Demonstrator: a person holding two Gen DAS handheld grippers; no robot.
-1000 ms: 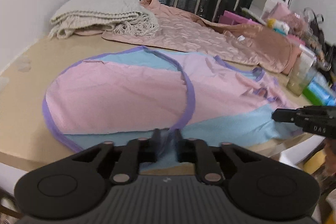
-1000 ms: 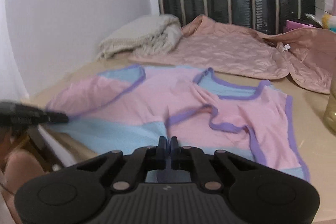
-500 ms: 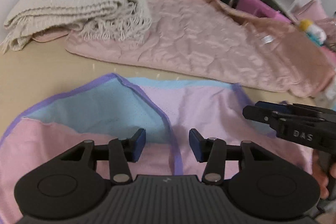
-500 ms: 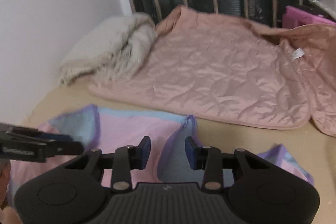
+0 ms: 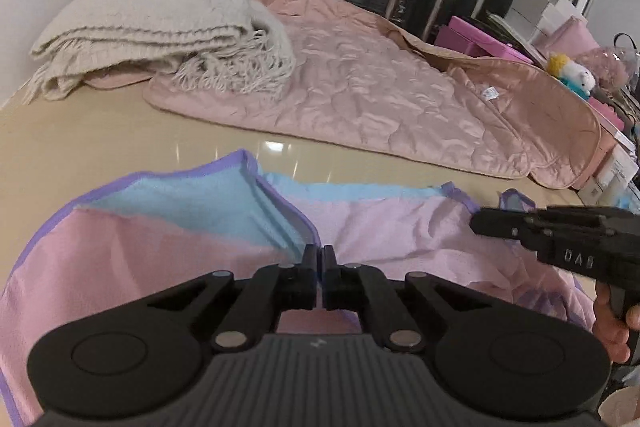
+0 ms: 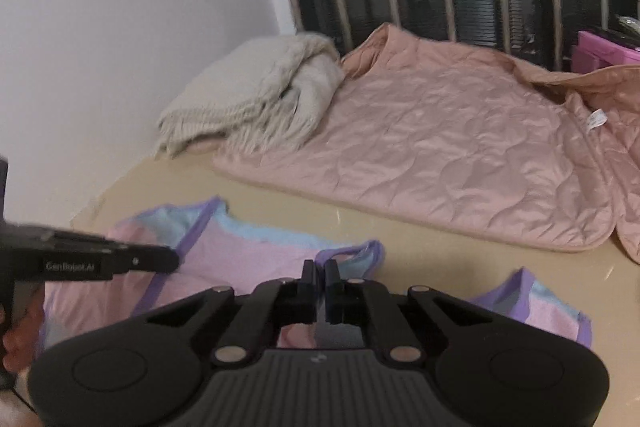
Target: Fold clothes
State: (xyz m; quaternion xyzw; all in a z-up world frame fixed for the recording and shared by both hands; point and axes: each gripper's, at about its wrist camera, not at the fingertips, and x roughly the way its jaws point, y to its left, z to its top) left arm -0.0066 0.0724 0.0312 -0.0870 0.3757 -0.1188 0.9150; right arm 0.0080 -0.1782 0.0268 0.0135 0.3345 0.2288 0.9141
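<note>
White letters reading "DAS" stand on the side of the black right gripper (image 5: 478, 225) where it reaches in from the right edge of the left wrist view. In the right wrist view, the black left gripper (image 6: 172, 261) coming in from the left edge carries a small pale line of print that looks like "GenRobot.AI", though the blur leaves it uncertain. A small white sewn-in tag (image 5: 489, 91) on the quilted pink jacket (image 5: 380, 99) bears print too small to read. A tiny emblem sits on each ribbed grey gripper body near the camera, unreadable.
</note>
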